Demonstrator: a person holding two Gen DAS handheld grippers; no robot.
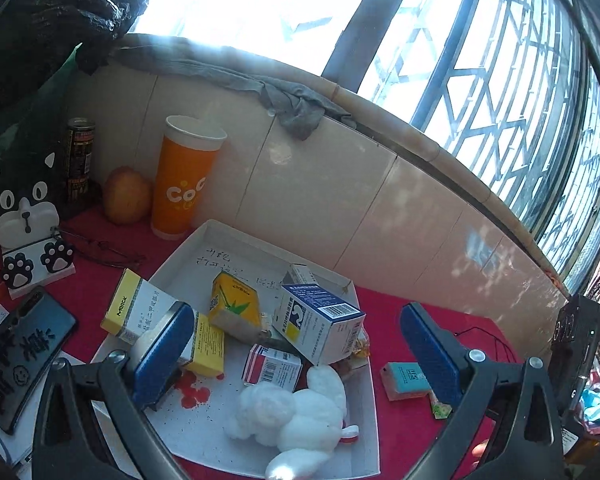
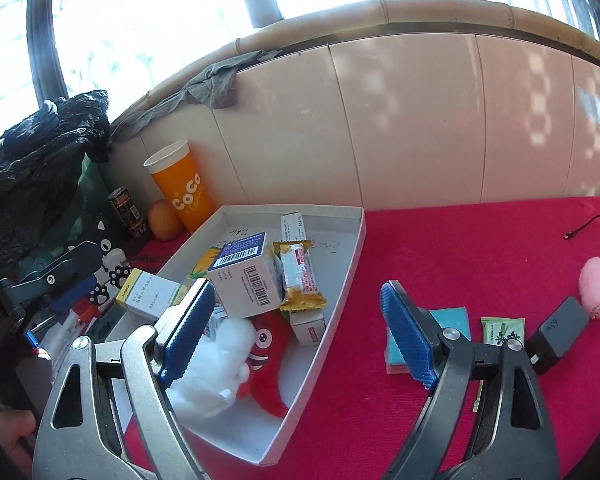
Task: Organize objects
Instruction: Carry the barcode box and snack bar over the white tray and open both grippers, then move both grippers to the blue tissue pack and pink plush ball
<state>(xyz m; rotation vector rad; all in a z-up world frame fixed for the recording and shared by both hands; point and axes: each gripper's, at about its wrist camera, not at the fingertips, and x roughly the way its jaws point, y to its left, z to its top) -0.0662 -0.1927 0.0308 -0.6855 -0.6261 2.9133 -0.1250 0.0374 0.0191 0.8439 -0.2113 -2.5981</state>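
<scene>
A matt red cloth (image 2: pixel 480 248) covers the table under a white cardboard tray (image 2: pixel 340 276) of printed paper cartons, a crinkled foil wrapper (image 2: pixel 300 276) and a fluffy white plush toy (image 1: pixel 300 412); glossy tiles (image 2: pixel 420 120) back a waxy orange paper cup (image 1: pixel 180 180).

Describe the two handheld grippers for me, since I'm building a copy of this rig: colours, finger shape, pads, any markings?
Both grippers carry flat blue pads with a fine diamond texture. The left gripper has black angular finger arms with triangular cut-outs and silver pivot bolts. The right gripper looks the same, but its left finger arm is silvery grey and the other black. The left gripper's black body, seen from the right wrist, bears white lettering.
</scene>
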